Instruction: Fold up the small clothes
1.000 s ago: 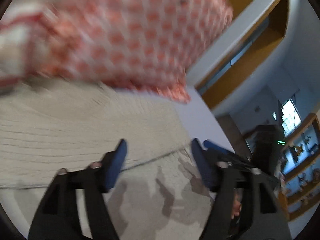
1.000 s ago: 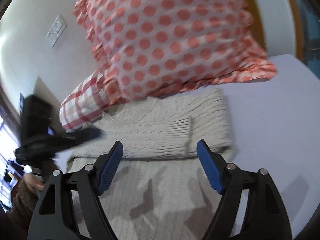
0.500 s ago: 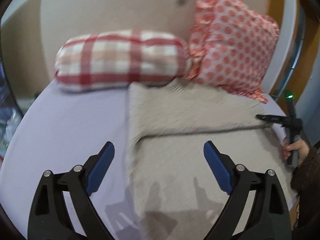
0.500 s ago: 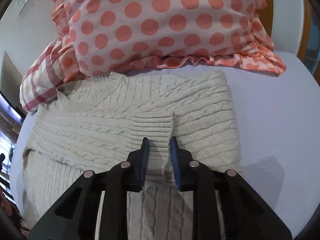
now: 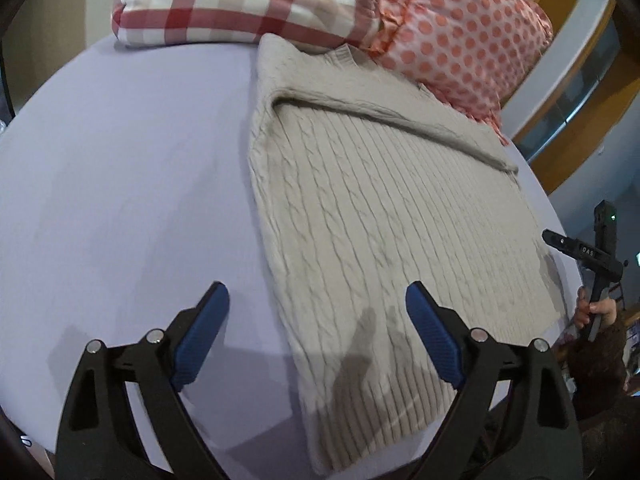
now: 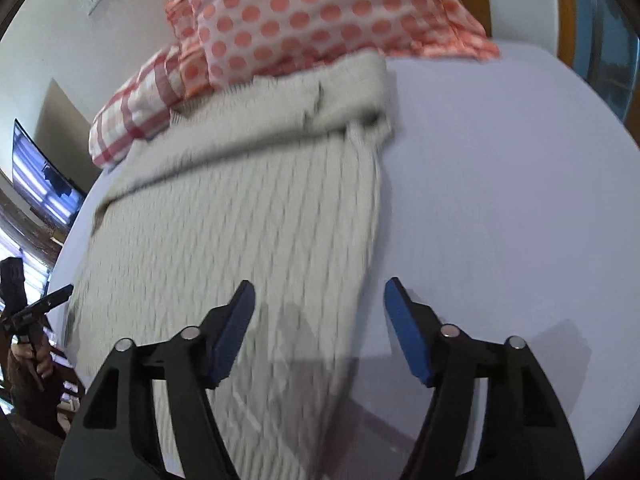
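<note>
We could read only one marking: the white letters "DAS" printed on the black finger of the right tool (image 5: 584, 254), seen at the right edge of the left wrist view. The lettering was small, and we could not be sure of it. In the right wrist view we found nothing readable.

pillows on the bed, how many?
2. Checked pillow at the head of the bed, left of the sweater's collar; dotted pillow beside it on the right. More may be out of frame.
</note>
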{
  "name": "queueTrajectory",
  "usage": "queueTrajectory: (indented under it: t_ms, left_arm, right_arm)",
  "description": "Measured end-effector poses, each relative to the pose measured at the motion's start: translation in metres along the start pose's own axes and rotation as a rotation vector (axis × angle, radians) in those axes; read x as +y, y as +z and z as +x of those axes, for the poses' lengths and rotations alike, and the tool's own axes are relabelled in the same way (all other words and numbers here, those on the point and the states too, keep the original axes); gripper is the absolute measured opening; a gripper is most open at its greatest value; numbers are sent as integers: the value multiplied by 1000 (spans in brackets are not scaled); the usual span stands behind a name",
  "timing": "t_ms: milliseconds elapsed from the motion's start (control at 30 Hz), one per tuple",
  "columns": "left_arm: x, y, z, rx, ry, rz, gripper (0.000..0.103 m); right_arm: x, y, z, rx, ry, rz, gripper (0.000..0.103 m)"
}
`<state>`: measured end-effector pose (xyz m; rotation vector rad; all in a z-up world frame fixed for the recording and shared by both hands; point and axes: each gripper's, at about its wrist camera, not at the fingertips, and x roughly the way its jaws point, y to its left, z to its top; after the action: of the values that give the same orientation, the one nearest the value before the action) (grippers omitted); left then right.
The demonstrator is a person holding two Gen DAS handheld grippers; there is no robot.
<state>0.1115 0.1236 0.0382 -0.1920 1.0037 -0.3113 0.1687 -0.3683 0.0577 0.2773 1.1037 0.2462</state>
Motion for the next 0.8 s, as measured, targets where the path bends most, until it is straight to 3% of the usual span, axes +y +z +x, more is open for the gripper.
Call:
queueTrajectory:
  t_ms: [67, 100, 233, 267, 367, 433, 500, 667, 800]
  left_arm:
    - [-7, -8, -3, 7, -16, 8, 88]
    - [-10, -13, -5, 8, -25, 2, 86]
    - [-19, -27, -13, 22, -42, 0, 66]
    - [-21, -31, -15, 25, -51, -5, 64]
    - [-24, -40, -19, 34, -59, -19, 45]
    - [-23, -44, -20, 41, -64, -45, 24]
    - [-17, -48, -20, 48, -80, -92, 15]
    - [-12, -47, -22, 46, -117, -140, 10]
    - [-4, -15, -40, -36, -211, -185, 10]
  right_arm:
    - [4, -14, -8, -12, 10, -12, 63]
    - [6, -19, -10, -16, 20, -15, 54]
    - [16, -43, -17, 1, 144, -14, 38]
    - [18, -52, -18, 12, 196, -9, 38]
    - [21, -64, -22, 12, 243, 0, 29]
    - [16, -70, -21, 23, 300, 40, 17]
    - [15, -75, -22, 15, 323, 51, 14]
    - [18, -73, -26, -36, 371, 100, 10]
    - [13, -47, -55, -201, 484, 149, 10]
